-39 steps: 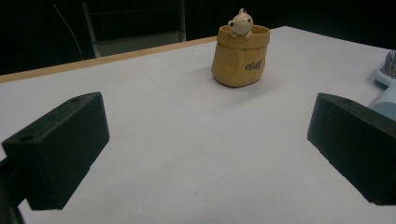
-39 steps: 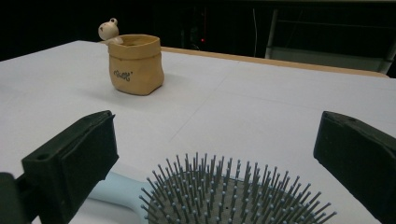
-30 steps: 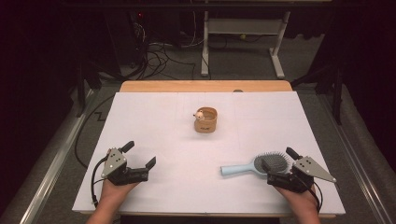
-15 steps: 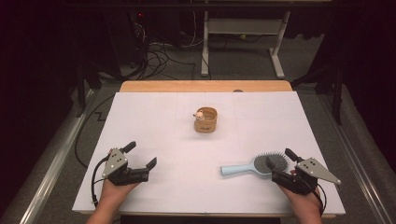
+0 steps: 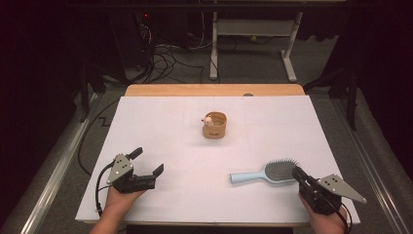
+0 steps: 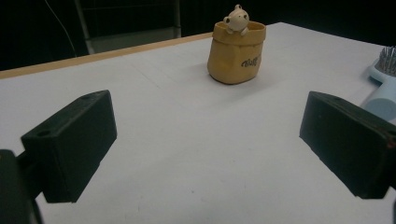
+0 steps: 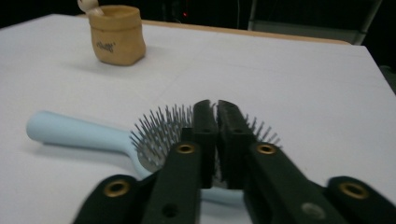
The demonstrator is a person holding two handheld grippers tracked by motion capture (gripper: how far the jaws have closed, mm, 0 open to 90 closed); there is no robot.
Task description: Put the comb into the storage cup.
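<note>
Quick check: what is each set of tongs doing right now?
Left tongs: open, nothing between them.
Right tongs: just closed, shut at the hairbrush head, no grip visible.

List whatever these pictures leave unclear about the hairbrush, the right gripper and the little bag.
- Right gripper: jaws just closed; whether they pinch the hairbrush bristles is hidden behind the jaws in its own view, too small in the high view.
- Hairbrush head: cut off by the frame edge in the left gripper view.
- Tan bag: its lettering is too small to read.
- Bag's inside: hidden by its wall.
</note>
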